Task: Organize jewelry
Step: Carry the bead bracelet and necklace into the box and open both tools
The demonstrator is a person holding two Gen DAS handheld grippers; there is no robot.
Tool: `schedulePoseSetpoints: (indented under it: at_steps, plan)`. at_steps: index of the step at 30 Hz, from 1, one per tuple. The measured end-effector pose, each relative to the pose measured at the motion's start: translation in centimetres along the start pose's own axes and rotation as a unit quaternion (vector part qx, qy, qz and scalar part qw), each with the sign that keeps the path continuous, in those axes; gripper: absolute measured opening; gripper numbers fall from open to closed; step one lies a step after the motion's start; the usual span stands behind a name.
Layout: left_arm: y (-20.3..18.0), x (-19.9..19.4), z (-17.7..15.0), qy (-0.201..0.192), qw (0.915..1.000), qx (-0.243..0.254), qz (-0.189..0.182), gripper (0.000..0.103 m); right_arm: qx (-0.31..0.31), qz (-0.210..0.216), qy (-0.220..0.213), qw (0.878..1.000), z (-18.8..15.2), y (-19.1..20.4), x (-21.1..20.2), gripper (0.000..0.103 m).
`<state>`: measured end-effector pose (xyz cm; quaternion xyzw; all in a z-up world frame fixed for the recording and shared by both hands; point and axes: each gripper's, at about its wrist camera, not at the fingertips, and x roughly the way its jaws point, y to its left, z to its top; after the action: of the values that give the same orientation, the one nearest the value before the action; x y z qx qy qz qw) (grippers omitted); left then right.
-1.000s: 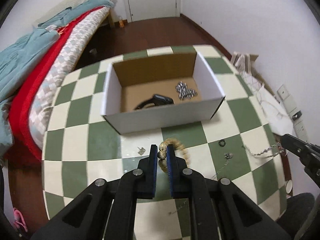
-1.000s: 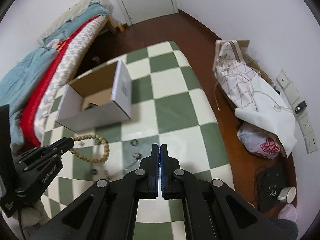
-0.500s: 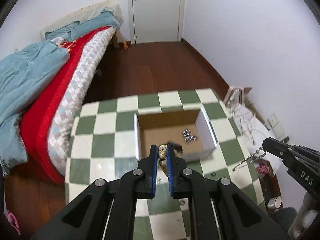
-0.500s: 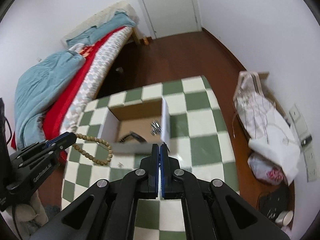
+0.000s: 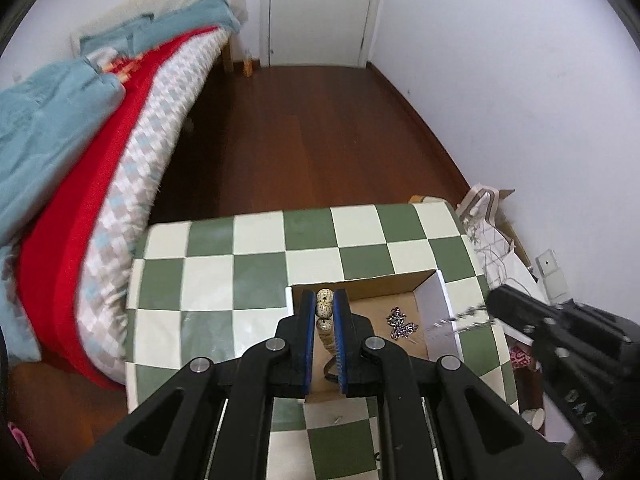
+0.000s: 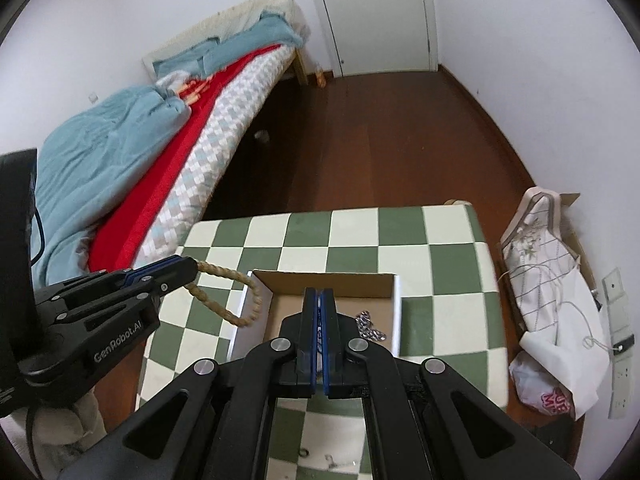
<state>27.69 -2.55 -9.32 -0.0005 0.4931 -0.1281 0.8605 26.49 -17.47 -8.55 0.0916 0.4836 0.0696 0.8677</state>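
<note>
An open cardboard box (image 5: 434, 304) with white outer walls sits on the green-and-white checkered table (image 5: 208, 280). My left gripper (image 5: 324, 308) is shut on a wooden bead bracelet (image 5: 325, 310) and holds it above the box's left wall; the bracelet loop hangs there in the right wrist view (image 6: 224, 304). My right gripper (image 6: 319, 308) is shut on a thin silver chain (image 5: 460, 318), which dangles over the box's right wall. A silver chain pile (image 5: 402, 322) lies inside the box, also seen in the right wrist view (image 6: 370, 328).
A bed with red and teal bedding (image 5: 92, 128) stands left of the table. Bags (image 6: 552, 320) lie on the floor at the right. Small rings (image 6: 330, 458) lie on the table near me. A white door (image 5: 320, 12) is at the far wall.
Both grippers have risen and moved forward over the box, carrying the bead bracelet and the silver chain. The box now sits right under the fingertips.
</note>
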Motion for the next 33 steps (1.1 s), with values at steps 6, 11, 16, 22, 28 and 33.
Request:
schedulePoseSetpoints:
  at_steps: [6,11,16,22,28,33]
  plan:
    - [0.3,3.8,1.0,0.042,0.9982,-0.021,-0.038,0.006,0.007,-0.008,0.034,0.999,1.2,-0.7,5.5,0.001]
    - [0.1,5.6,1.5,0.060,0.9944,-0.041,-0.077,0.006,0.016,-0.008,0.053,0.998,1.4,-1.9,8.0,0.001]
    - [0.2,7.2,1.8,0.073,0.9925,-0.047,-0.086,0.007,0.023,0.006,0.065,0.998,1.5,-2.5,9.4,0.001]
    - [1.9,8.6,1.6,0.086,0.9939,-0.061,-0.032,0.042,0.053,0.045,0.107,0.992,1.6,-3.1,11.5,0.002]
    - [2.8,7.1,1.3,0.055,0.9972,-0.050,0.014,0.084,0.052,0.025,0.124,0.991,1.3,-3.5,12.2,0.054]
    - [2.7,5.4,0.6,0.021,0.9970,-0.027,0.070,0.103,0.015,-0.035,0.110,0.993,0.7,-2.9,10.5,0.068]
